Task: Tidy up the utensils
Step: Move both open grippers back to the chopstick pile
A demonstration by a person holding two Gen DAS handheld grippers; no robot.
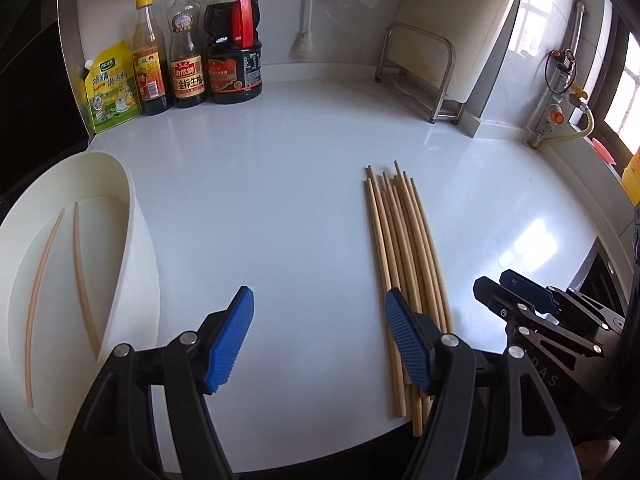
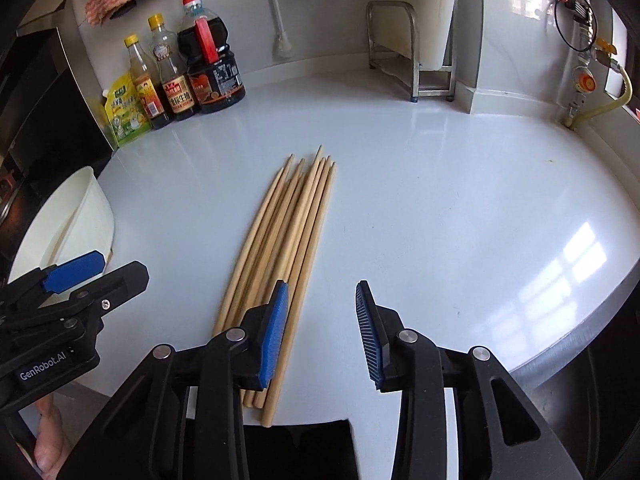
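Several wooden chopsticks (image 1: 404, 248) (image 2: 288, 232) lie in a bundle on the white counter, thin tips pointing away. A white oval holder (image 1: 132, 216) (image 2: 94, 204) lies on its side at the left with two chopsticks (image 1: 60, 280) inside. My left gripper (image 1: 318, 344) stands open above the counter; its right pad overlaps the thick ends of the bundle, and nothing is between its pads. My right gripper (image 2: 322, 332) is open too, with the bundle's thick ends under its left pad and bare counter between the pads. Each gripper shows at the edge of the other's view.
Three sauce bottles (image 1: 196, 44) (image 2: 180, 68) and a yellow-green pouch (image 1: 110, 88) stand at the back left. A steel rack (image 1: 420, 72) (image 2: 412, 52) stands at the back. Gas valves and a yellow hose (image 2: 596, 92) are at the right wall. The counter's rounded front edge (image 2: 580, 348) is near.
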